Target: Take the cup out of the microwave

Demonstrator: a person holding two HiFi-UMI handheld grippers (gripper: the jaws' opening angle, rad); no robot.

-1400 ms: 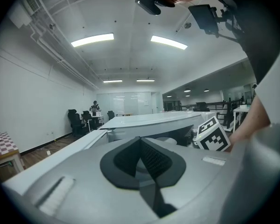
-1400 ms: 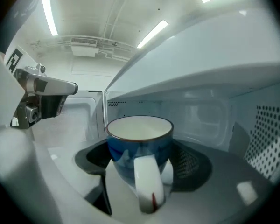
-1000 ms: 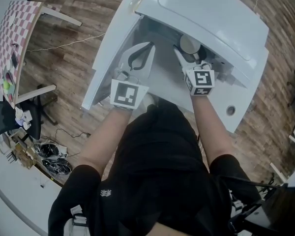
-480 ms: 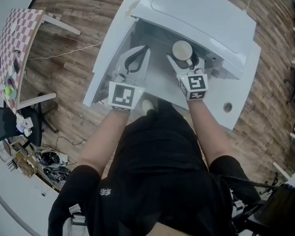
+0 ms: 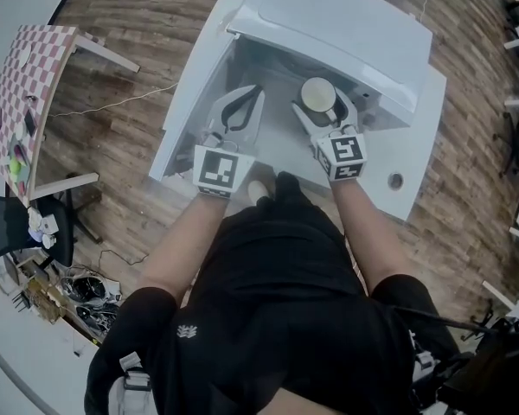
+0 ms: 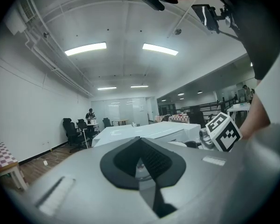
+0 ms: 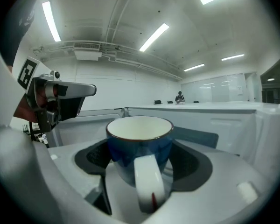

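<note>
A blue cup (image 5: pixel 318 93) with a white inside and a white handle sits between the jaws of my right gripper (image 5: pixel 321 104), which is shut on it. In the right gripper view the cup (image 7: pixel 139 146) stands upright, handle toward the camera. It is just in front of the white microwave (image 5: pixel 346 33), at the mouth of its cavity. The microwave door (image 5: pixel 195 93) hangs open at the left. My left gripper (image 5: pixel 256 92) hovers beside that door, shut with nothing in it; its tips (image 6: pixel 140 143) meet in the left gripper view.
The microwave stands on a white table (image 5: pixel 395 180) with a round hole near its right front. A pink checked table (image 5: pixel 26 85) and a black chair (image 5: pixel 17 223) stand on the wood floor at the left. The person's legs fill the lower view.
My right gripper has drawn the cup back out from under the microwave's top, toward the person. The left gripper has stayed about where it was.
</note>
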